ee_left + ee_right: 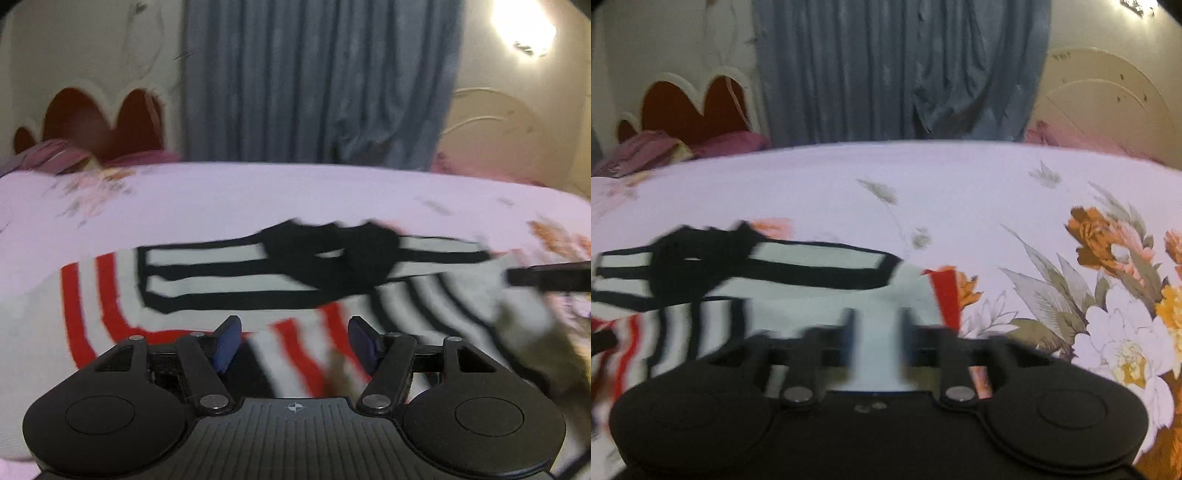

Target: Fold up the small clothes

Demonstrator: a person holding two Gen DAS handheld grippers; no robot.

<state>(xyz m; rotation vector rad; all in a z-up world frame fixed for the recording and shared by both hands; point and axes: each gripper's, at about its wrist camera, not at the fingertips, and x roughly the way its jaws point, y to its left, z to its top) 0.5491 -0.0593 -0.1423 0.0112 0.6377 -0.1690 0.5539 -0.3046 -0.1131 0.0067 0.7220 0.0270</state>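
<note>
A small white garment (229, 273) with black and red stripes and a black collar (332, 254) lies on the bed, partly folded. My left gripper (293, 341) is open just above its red-striped part, blue pads apart, nothing between them. In the right wrist view the garment (798, 295) lies left and centre. My right gripper (877, 332) is motion-blurred, fingers (849, 325) apart over the white cloth; whether it grips cloth is unclear. The right gripper's finger shows at the right edge of the left wrist view (546, 277).
The bed has a pale floral sheet (960, 192). Purple pillows (665, 147) and a red headboard (690, 110) are at far left. A blue curtain (894, 66) hangs behind the bed.
</note>
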